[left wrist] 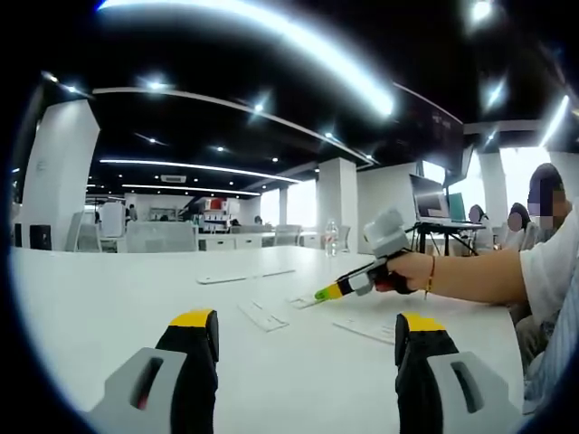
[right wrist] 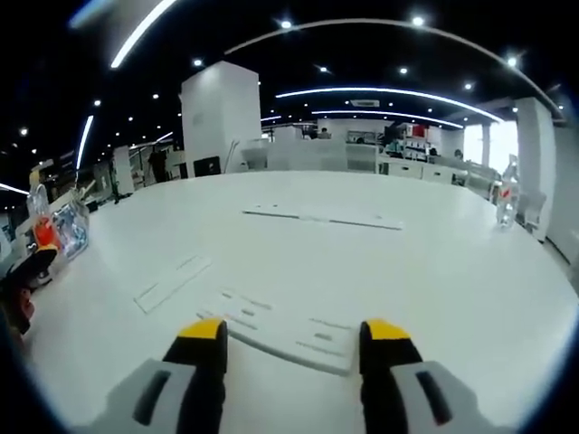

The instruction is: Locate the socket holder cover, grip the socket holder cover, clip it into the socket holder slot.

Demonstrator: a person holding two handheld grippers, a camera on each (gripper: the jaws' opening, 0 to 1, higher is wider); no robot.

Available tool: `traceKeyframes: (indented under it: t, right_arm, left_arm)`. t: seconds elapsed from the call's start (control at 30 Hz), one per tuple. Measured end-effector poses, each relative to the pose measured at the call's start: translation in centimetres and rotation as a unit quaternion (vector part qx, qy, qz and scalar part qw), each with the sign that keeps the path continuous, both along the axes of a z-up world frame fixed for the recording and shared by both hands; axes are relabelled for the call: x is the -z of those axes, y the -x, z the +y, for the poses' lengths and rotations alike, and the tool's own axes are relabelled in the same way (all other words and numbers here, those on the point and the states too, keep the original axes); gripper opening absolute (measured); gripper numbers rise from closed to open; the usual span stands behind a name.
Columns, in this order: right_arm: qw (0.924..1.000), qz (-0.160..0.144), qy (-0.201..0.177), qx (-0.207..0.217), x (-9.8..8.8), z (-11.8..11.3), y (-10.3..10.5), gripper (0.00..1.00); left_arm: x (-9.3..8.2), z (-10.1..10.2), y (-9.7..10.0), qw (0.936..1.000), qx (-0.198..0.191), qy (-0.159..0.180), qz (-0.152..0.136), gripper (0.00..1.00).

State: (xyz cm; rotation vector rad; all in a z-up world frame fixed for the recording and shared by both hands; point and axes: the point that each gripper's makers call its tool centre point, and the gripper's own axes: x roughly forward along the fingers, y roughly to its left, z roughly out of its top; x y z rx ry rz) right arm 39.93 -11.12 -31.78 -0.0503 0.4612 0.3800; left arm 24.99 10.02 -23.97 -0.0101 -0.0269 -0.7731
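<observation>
Both views skim low across one white table [left wrist: 109, 298].

Two grippers: left [left wrist: 308, 336], right [right wrist: 293, 342]. On table [right wrist: 434, 253]: three flat white strips, namely a near wide one [right wrist: 285, 333], a narrow one [right wrist: 172, 282], a far long one [right wrist: 321, 216]. One bottle [right wrist: 507, 192]. One laptop [left wrist: 429, 197].

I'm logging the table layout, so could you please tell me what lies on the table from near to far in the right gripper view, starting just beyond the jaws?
Long white panel between the jaw tips → narrow white strip → long flat white strip → clear bottle at the far right edge.
</observation>
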Motion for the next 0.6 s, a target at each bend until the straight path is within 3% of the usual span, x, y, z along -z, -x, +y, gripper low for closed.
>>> traceKeyframes:
  t: [0.6]
  right_arm:
    - [1.0000,-0.002,-0.008,-0.003,-0.10,0.86,0.02,0.63]
  left_arm:
    - [0.07,-0.03,-0.02,1.0000,-0.001,0.000,0.000,0.80]
